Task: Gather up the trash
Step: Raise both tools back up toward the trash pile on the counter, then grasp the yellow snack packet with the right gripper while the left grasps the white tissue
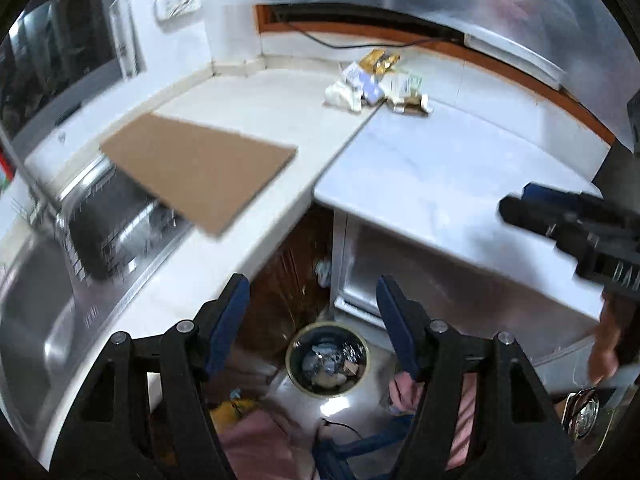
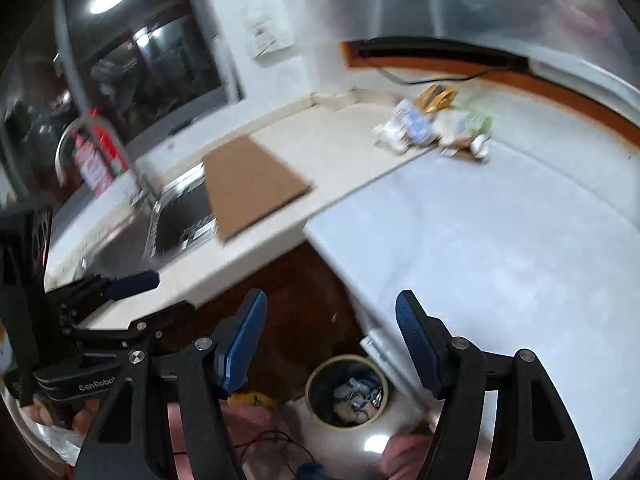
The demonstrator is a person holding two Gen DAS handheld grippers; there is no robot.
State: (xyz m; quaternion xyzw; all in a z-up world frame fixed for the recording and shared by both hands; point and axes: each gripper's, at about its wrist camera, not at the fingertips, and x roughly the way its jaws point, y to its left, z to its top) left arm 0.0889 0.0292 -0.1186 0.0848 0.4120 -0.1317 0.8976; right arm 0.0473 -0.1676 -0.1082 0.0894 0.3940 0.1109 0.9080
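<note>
Both sets of tongs are up above the counter and both are empty: the left gripper has its blue pads spread with nothing between them, and the right gripper stands just as wide, nothing pinched. Straight below, down on the floor between the fingers, sits the round bin, and it's got a load in it already, crumpled greyish wrappers and scraps of paper heaped inside, well short of the rim. Out ahead now, the trash pile is still on the counter, far back near the wall where the two worktops meet: a yellow-gold wrapper on top, white and blue packets, a crumpled white tissue on the left, a bit of green-printed packaging on the right, all bunched and touching. Closer in, a flat sheet of brown cardboard lies on the cream worktop and hangs out over the steel sink. A black cable runs along the wooden back edge behind the pile. The white counter between tongs and trash is bare. Motion blur smears the finer print on the packets.
</note>
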